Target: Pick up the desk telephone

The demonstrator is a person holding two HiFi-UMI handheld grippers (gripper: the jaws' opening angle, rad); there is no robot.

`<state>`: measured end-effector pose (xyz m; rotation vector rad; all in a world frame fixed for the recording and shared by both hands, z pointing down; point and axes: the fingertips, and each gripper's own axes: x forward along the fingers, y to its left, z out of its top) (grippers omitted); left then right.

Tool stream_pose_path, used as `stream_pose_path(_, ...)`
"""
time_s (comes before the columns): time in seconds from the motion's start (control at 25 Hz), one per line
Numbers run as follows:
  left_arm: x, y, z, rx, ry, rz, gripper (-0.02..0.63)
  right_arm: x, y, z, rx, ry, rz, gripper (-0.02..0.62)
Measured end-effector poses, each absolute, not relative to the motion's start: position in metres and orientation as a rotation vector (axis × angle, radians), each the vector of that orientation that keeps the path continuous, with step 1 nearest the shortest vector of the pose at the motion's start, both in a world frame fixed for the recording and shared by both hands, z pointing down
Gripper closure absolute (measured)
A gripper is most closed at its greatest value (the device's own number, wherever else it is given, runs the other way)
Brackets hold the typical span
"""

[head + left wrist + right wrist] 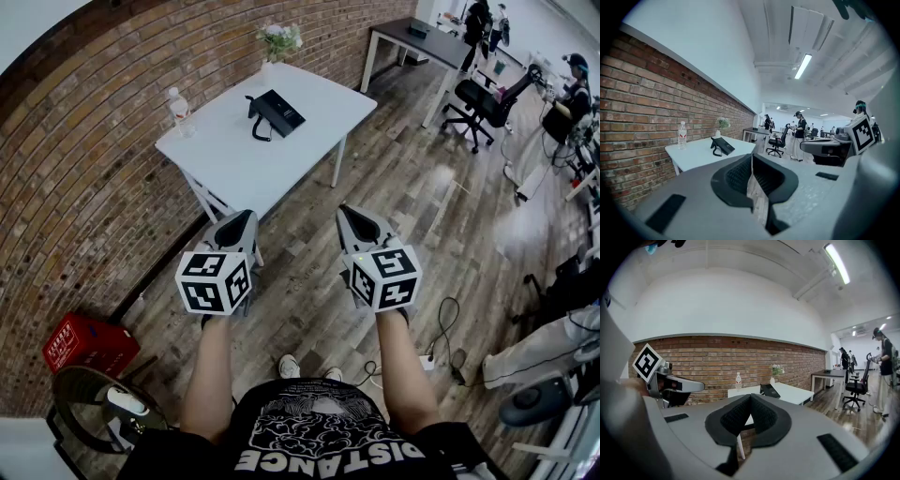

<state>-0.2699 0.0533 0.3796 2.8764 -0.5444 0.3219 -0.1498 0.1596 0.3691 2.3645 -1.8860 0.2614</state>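
A black desk telephone with a curled cord lies on a white table by the brick wall, well ahead of me. It also shows small in the left gripper view as the telephone and in the right gripper view as the telephone. My left gripper and right gripper are held side by side in the air short of the table's near edge, both shut and empty. Their jaws meet tip to tip in the left gripper and right gripper views.
On the table stand a water bottle at the left edge and a small vase of flowers at the far end. A red crate sits on the wooden floor by the wall. Office chairs, another desk and people are farther back.
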Motion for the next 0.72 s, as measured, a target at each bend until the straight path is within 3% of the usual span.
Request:
stream_pose_path(0.56,-0.263,0.03,0.387,2.866,-0.498,0.315,0.589,-0.147,0.137,0.375,2.375,-1.853,0.267,0.591)
stream_pose_path(0.72,-0.262,0.014,0.386,2.869,-0.493,0.304,0.588,-0.148,0.123,0.375,2.376,-1.838,0.272,0.543)
